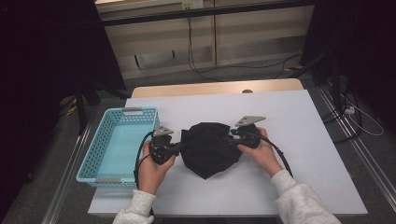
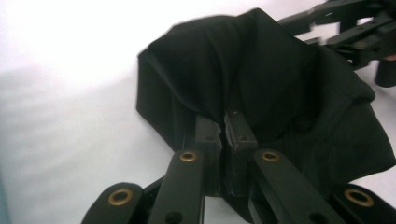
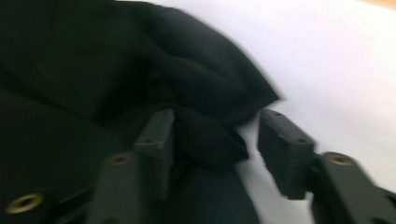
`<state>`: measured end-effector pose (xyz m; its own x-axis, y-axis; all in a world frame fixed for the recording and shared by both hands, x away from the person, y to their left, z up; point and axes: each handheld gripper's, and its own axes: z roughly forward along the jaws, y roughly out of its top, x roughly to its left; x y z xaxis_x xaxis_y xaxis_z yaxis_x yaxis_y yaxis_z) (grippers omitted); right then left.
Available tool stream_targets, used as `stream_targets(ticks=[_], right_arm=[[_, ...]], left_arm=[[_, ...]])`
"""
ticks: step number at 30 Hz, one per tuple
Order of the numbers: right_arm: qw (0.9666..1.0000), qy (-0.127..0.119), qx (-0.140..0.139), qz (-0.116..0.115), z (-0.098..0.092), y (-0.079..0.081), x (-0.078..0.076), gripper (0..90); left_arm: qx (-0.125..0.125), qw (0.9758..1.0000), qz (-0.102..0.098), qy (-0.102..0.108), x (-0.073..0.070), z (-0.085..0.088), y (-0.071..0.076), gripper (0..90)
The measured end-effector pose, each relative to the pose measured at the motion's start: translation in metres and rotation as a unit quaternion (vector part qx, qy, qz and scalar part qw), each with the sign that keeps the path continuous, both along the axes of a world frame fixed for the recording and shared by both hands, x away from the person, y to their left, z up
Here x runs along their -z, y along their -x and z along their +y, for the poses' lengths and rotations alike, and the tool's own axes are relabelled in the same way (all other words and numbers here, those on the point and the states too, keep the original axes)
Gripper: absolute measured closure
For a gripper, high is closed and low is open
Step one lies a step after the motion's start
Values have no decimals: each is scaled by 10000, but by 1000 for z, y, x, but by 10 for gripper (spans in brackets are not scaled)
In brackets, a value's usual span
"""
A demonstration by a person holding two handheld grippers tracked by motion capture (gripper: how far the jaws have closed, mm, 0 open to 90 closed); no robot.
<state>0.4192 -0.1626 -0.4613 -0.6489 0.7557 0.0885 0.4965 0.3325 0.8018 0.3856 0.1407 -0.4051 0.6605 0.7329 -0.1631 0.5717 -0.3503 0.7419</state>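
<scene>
— Left gripper (image 1: 179, 148), at lower centre-left of the high view: what are its jaws doing?

— Clamped on the black cloth (image 1: 208, 148). In the left gripper view the two pads meet at lower centre of the frame with a fold of the cloth (image 2: 261, 79) pinched between them, and the rest bulges up toward the upper right.

— And the right gripper (image 1: 232, 138)?

— It sits at the cloth's right edge, right of centre in the high view. In the right gripper view its jaws stand apart, a lobe of the cloth (image 3: 140, 70) lying between them; the right pad is clear of the fabric, so nothing is gripped.

— Where does the cloth lie?

— Bunched in a mound on the white table (image 1: 303, 140), centre of the high view, between the two grippers. A blue basket (image 1: 95, 155) stands at left, well apart from it.

— Anything hard to read?

— The right gripper view is blurred, and black on black hides the fabric's folds. Whether the left pad there touches the cloth cannot be told.
</scene>
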Motion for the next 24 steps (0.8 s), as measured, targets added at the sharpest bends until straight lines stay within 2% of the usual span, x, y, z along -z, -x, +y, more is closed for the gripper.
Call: stream_targets(ticks=[2,3,4,6,11,18,21,24], right_arm=[[9995,277,-139,89,5,-2,5,682],[9995,277,-139,89,5,-2,5,682],[9995,262,-147,119,4,-3,5,809],[9991,361,-165,119,0,-2,3,866],[9992,359,14,157,-21,10,-2,880],[9994,314,165,56,-58,42,-15,881],[9997,165,203,-34,-73,59,-24,881],[9995,-43,279,-151,-84,72,-33,874]], left_arm=[[54,10000,-28,-24,1,-1,0,858],[54,10000,-28,-24,1,-1,0,858],[47,10000,-62,-7,2,-3,1,858],[97,9999,-69,-24,2,-4,1,858],[207,9997,-144,39,3,-12,3,859],[387,9983,-414,134,-1,-26,1,861],[501,9975,-479,141,-3,-32,0,861],[473,9974,-495,206,-6,-33,-1,862]])
